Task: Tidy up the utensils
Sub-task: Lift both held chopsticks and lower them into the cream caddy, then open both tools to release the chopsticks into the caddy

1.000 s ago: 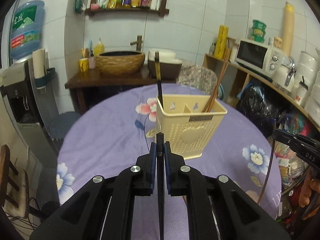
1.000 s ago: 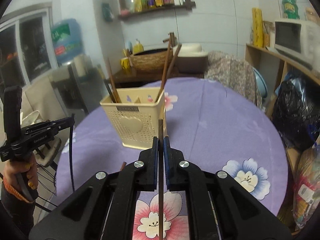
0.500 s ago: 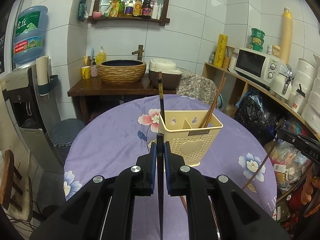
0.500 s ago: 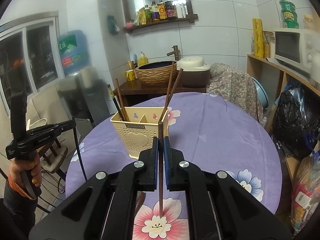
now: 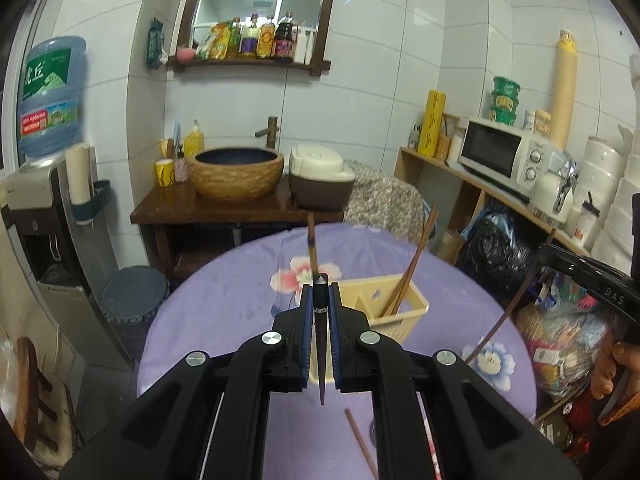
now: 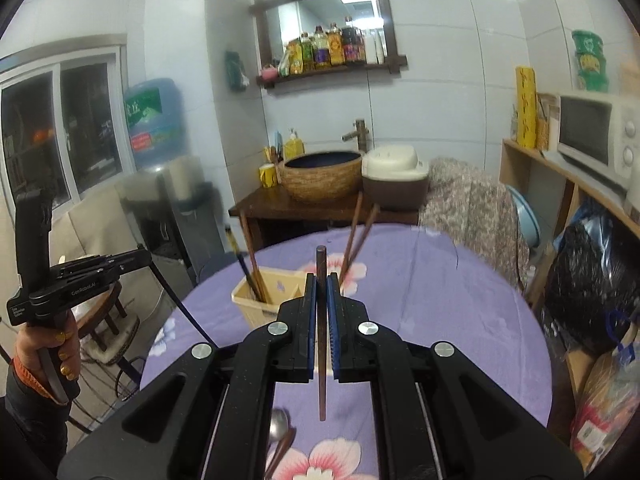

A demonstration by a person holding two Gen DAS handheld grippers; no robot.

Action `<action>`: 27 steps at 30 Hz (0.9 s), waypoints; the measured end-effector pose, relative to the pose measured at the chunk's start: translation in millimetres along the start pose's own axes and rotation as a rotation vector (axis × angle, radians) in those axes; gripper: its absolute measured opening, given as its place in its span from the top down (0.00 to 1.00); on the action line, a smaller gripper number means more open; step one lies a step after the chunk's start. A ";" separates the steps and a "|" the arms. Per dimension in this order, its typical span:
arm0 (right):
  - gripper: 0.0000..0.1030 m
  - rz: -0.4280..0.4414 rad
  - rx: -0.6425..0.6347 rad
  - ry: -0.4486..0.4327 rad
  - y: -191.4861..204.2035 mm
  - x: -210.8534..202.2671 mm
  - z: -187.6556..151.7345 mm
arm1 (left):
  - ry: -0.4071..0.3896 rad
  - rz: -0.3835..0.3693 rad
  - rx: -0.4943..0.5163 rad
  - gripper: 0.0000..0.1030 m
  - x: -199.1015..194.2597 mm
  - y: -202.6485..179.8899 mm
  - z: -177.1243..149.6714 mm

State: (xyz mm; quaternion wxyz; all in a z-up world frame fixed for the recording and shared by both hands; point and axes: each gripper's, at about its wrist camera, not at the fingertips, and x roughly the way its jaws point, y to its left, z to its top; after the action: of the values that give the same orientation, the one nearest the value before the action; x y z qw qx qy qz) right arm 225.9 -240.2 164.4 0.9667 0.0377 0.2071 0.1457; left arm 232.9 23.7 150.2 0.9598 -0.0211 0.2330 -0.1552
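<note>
Each black two-finger gripper, left (image 5: 320, 304) and right (image 6: 321, 300), clamps one dark chopstick above the cream perforated plastic caddy (image 5: 394, 304) on the purple table, ready, I'd say, to lower in.

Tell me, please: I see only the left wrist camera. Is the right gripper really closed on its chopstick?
Observer: Yes. In the right wrist view, the right gripper is shut on a brown chopstick.
Operator: Does anything lie on the table under it?
Observer: A metal spoon lies on the purple cloth just below that gripper.
Operator: My own gripper hides the left part of the basket. What stands there?
Observer: Two chopsticks lean in the left compartment of the basket: a dark stick and a brown stick.
</note>
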 end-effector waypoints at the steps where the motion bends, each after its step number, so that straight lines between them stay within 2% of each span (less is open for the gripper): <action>1: 0.94 0.000 0.005 -0.009 -0.2 0.7 10.7 | -0.010 0.000 0.004 0.92 -1.4 -2.2 8.1; 4: 0.94 0.012 0.045 -0.049 -2.1 0.9 47.2 | -0.048 -0.006 -0.001 0.92 -5.8 -8.5 43.7; 7: 0.94 -0.015 0.039 -0.098 2.9 1.9 79.6 | -0.081 -0.024 -0.031 0.92 -4.8 -13.3 75.7; 12: 0.94 -0.020 0.065 -0.117 7.1 17.0 101.7 | -0.119 0.018 -0.033 0.92 10.9 -25.2 98.3; 16: 0.94 -0.044 0.050 -0.088 11.9 41.7 91.0 | -0.103 0.040 -0.029 0.92 35.8 -30.7 90.0; 22: 0.94 -0.052 0.043 0.002 9.9 80.6 49.4 | -0.012 0.051 -0.046 0.92 73.9 -24.6 50.8; 27: 0.94 -0.056 0.060 0.055 1.5 100.7 18.8 | 0.044 0.084 -0.020 0.92 93.3 -20.7 19.2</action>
State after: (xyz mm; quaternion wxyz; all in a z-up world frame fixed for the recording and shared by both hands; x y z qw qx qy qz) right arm 321.0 -209.1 142.5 0.9627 0.0570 0.2391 0.1131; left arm 314.3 -25.3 128.5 0.9598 -0.0173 0.2562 -0.1130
